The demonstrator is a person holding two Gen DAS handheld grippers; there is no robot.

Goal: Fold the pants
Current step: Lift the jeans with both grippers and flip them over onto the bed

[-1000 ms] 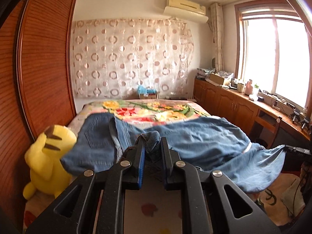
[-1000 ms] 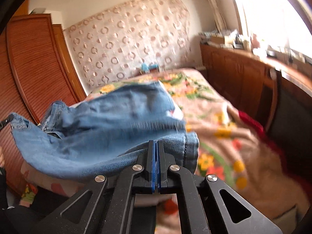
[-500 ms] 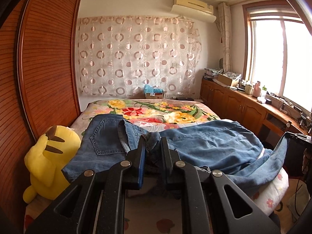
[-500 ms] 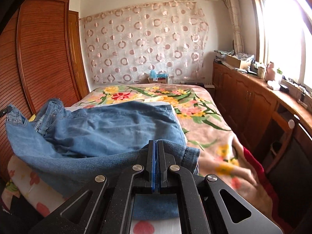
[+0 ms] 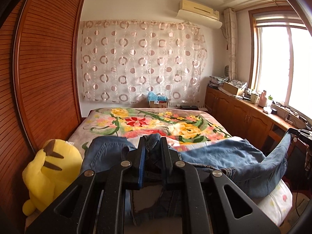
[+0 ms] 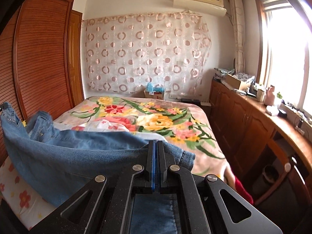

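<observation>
Floral bedding covers the bed (image 5: 195,128), and over the last second your jeans (image 5: 224,156) have sunk from a wide spread across the frame's middle to a low drape along its near edge, lower centre. Your left gripper (image 5: 152,148) stays part-closed on a thick bunch of waistband denim; your right gripper (image 6: 155,156) stays pinched fully together on a hem edge. Judging by the taut span between them, you've pulled the jeans back, ready to lay flat.
</observation>
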